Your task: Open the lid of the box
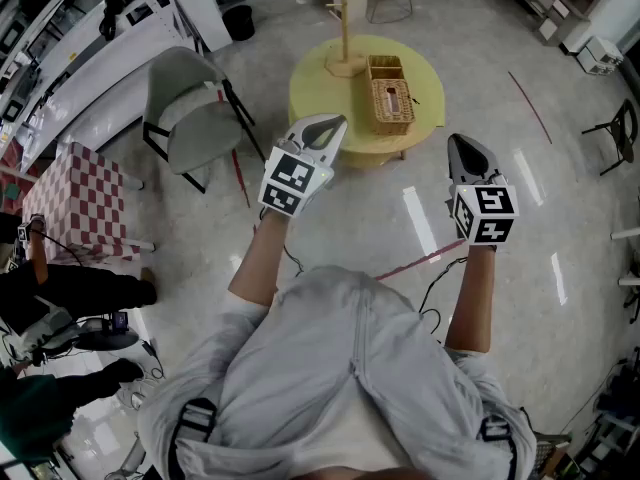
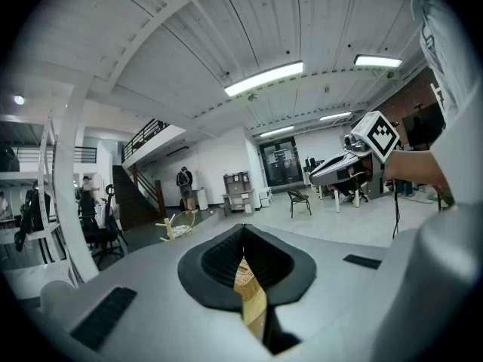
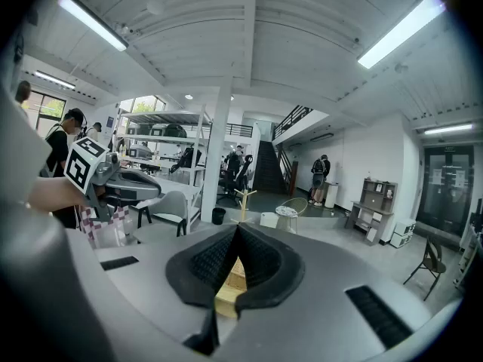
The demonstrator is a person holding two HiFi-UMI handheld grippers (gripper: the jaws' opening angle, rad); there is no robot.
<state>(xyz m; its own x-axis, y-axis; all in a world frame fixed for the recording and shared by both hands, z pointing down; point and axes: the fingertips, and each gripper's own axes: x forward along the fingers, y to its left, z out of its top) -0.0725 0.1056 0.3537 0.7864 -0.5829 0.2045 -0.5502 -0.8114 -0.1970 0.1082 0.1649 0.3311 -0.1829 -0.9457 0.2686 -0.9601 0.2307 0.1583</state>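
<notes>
My left claw (image 1: pixel 337 124) and right claw (image 1: pixel 459 141) are shut, empty; the woven box (image 1: pixel 392 105) looks light, so I'd pinch its top edge

light: bright ceiling strips (image 2: pixel 264 78) | glare: streaks on floor (image 1: pixel 420 218); edges: fisheye-bent, dark
</notes>
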